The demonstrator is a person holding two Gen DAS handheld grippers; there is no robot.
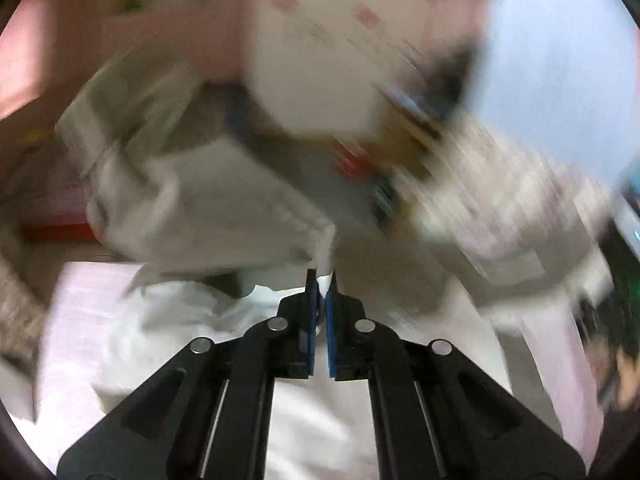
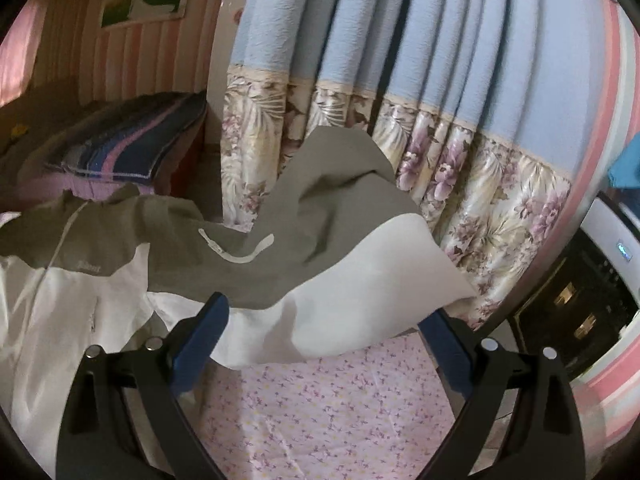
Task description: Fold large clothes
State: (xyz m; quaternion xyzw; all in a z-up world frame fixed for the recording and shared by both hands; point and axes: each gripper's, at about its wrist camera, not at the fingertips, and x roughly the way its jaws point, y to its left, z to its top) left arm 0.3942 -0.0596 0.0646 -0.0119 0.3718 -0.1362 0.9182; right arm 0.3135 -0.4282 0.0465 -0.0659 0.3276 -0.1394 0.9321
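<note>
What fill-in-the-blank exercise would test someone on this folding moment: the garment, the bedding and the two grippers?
1. The jacket is white with ____ upper panels.
2. It lies on a bedsheet printed with small ____.
3. The left gripper is ____ on a bit of white fabric.
4. The right gripper has its jaws ____.

Missing words: grey; flowers; shut; open

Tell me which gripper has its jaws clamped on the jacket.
The left gripper: its blue pads pinch a white fold of the jacket. The right gripper stands wide open, fabric draped loosely between.
</note>
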